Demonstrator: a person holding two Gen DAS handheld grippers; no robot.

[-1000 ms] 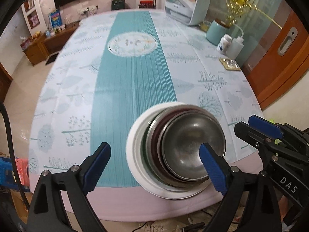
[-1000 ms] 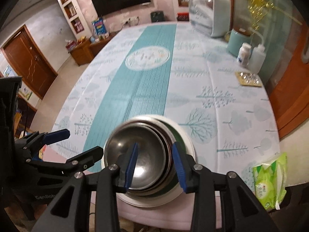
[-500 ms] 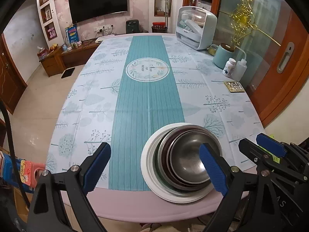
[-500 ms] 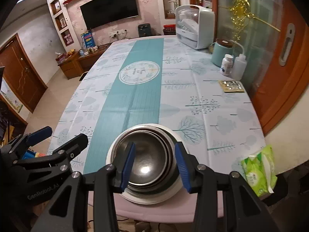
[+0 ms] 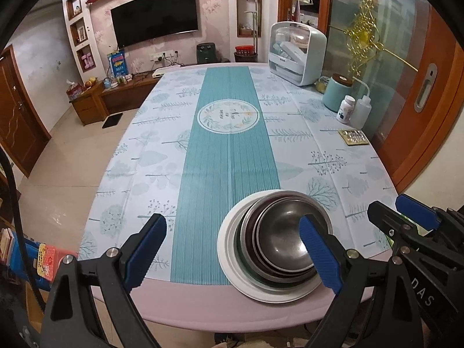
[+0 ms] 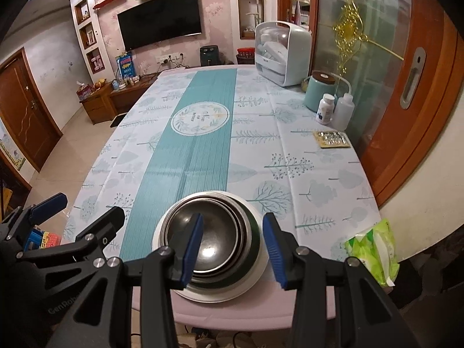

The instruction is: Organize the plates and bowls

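While both grippers hang above the near edge of the table [image 5: 203, 284], we see the stack of dishes standing close to that edge, partly on the teal runner [image 5: 229, 156] and partly on the tree-printed tablecloth [image 5: 333, 156]. At the bottom lies a white plate [image 5: 229, 249], and in it sit several nested metal bowls [image 5: 278, 240], the smallest on top (we cannot count them with certainty). Our left gripper [image 5: 232, 252] has its jaws spread wide and holds nothing; its right blue pad appears in front of the right side of the bowls, but we cannot tell if it touches them. Our right gripper [image 6: 232, 249] is also open, less wide, with nothing between the fingers; in its own view the left pad appears over the inside of the top bowl and the right pad just beside the outer rim of the stack. A green pack of wipes [image 6: 374, 255] lies to the right of the stack, beyond the table edge. Far on the right side of the table stand a teal canister [image 6: 319, 92], a white pill bottle [image 6: 324, 110], a squeeze bottle [image 6: 342, 113] and a blister sheet [image 6: 330, 139]. A dish cabinet [image 6: 281, 55] stands at the far end.
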